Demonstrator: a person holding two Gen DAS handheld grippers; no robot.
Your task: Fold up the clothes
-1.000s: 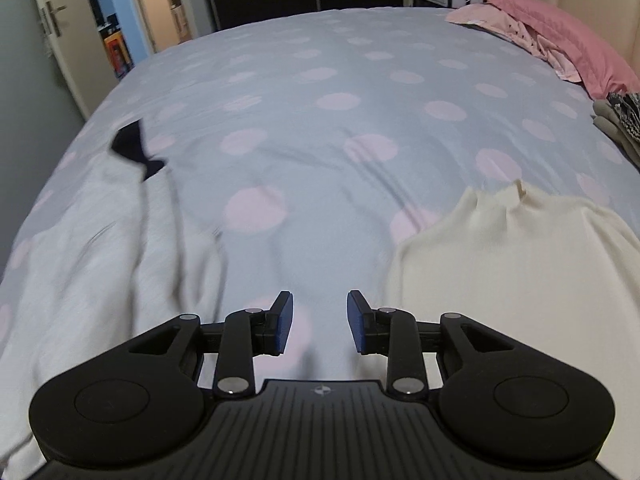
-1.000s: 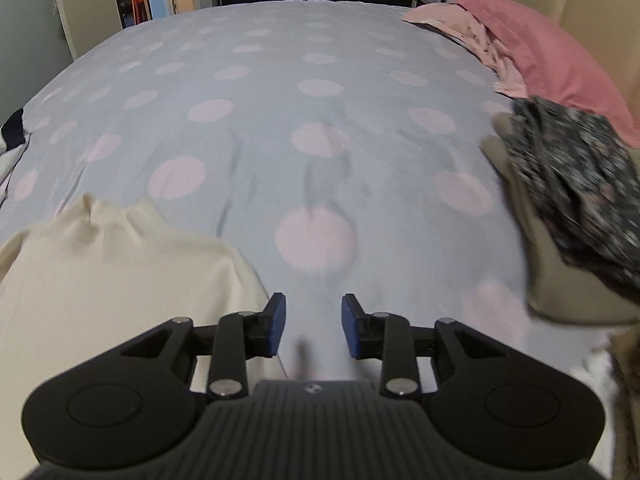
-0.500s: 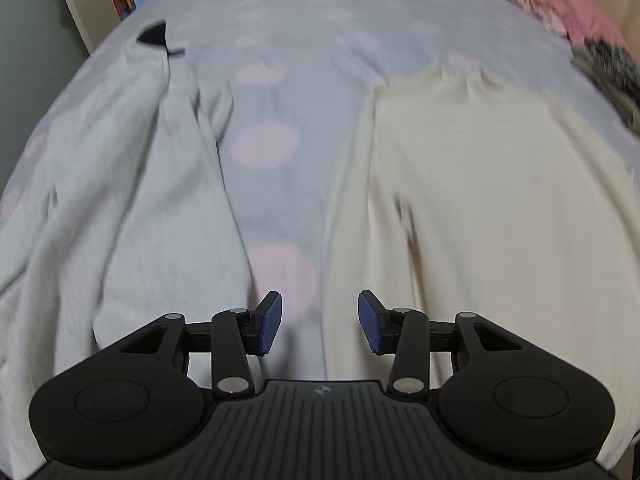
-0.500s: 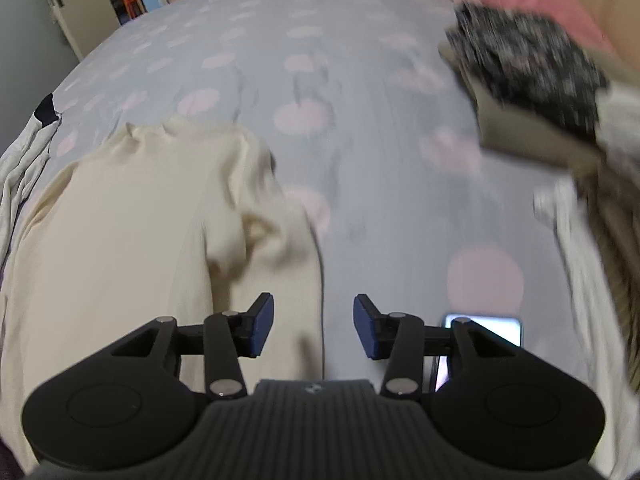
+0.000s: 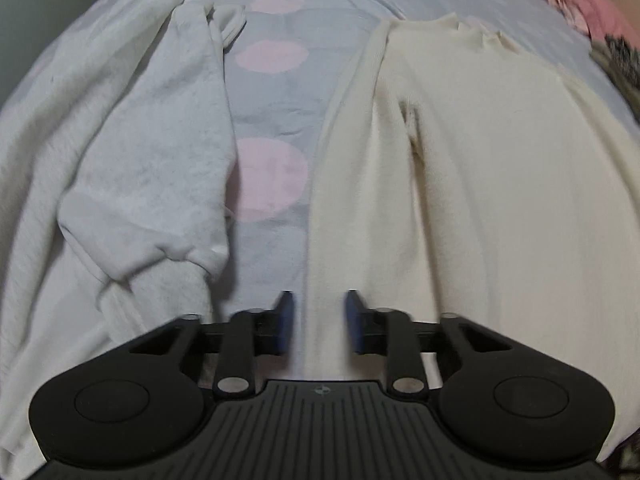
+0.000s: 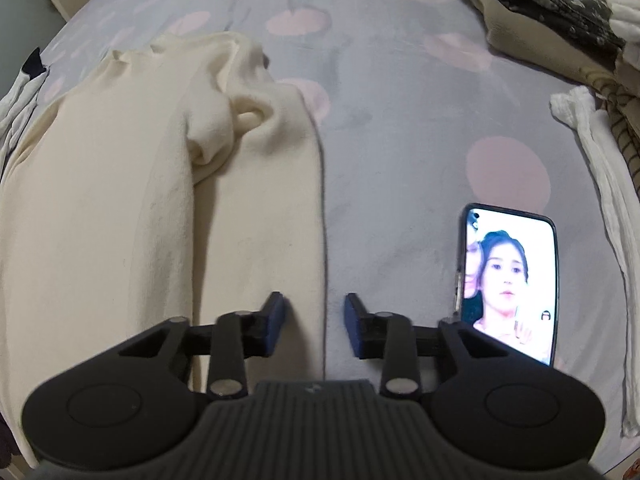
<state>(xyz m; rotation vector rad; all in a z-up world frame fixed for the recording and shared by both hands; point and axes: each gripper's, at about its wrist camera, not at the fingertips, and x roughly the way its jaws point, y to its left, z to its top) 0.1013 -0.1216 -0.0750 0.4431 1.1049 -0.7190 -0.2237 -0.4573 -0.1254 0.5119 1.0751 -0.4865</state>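
Both claws have dropped from the open bed toward the cream sweater (image 5: 480, 184) lying flat on the spotted bed (image 5: 276, 80). The left claw (image 5: 318, 320) straddles the sweater's left edge, the right claw (image 6: 312, 322) its right edge — jaws closing, pads not yet pinching cloth. A grip on both lower corners looks imminent — the first fold. A phone (image 6: 508, 284) lies right of the sweater.

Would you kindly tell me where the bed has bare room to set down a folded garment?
Bare strips lie between the white top and cream sweater, and between the sweater and the phone. The clothes pile crowds the far right.
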